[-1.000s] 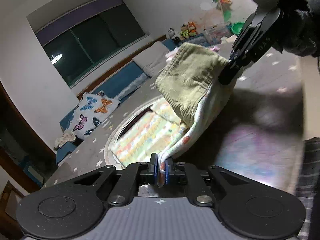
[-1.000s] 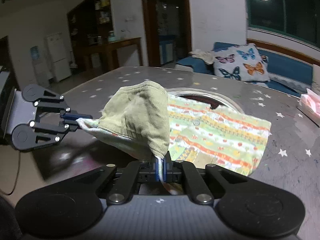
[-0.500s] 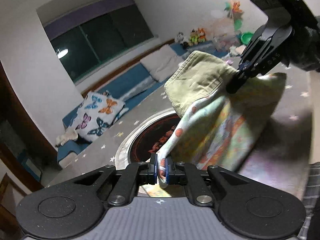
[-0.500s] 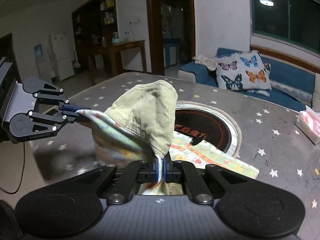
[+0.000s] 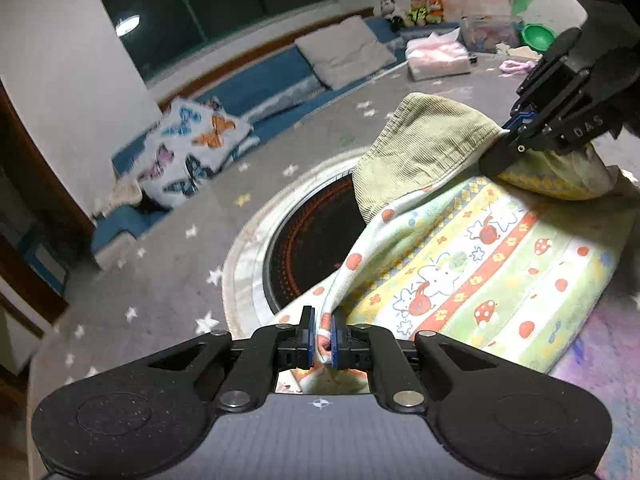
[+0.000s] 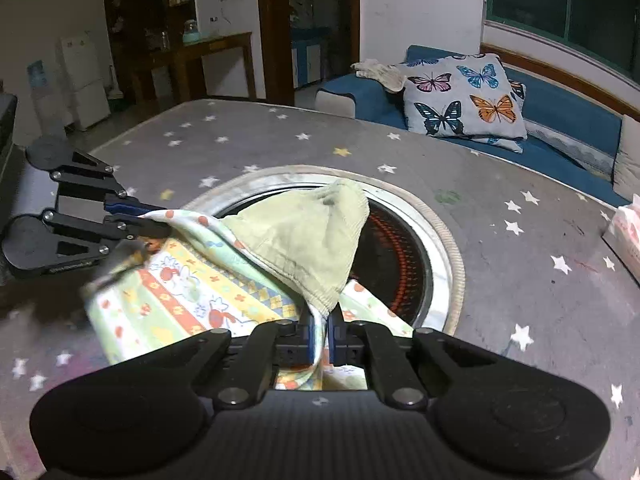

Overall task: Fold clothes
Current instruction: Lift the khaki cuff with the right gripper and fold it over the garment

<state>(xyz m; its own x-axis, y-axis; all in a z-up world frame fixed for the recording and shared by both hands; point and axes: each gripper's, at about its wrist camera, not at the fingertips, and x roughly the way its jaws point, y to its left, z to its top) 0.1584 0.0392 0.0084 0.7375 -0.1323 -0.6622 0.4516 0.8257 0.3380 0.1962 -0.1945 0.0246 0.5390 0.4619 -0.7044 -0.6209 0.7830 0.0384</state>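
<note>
A small patterned garment with mushroom and rabbit prints and an olive corduroy band lies low over the grey starred table. My left gripper is shut on one corner of its edge. In the right wrist view my right gripper is shut on the other corner, under the corduroy band. The printed part spreads between the two grippers. From the left wrist view the right gripper is at the far right; from the right wrist view the left gripper is at the left.
A round dark inset with a metal ring sits in the table's middle, partly under the garment. A blue sofa with a butterfly cushion runs along the far side. A pink pack and toys lie at the table's far end.
Both grippers have come down and toward the near side, carrying the garment. It hung lifted off the table before; now its printed part lies spread on the table beside the round inset.
</note>
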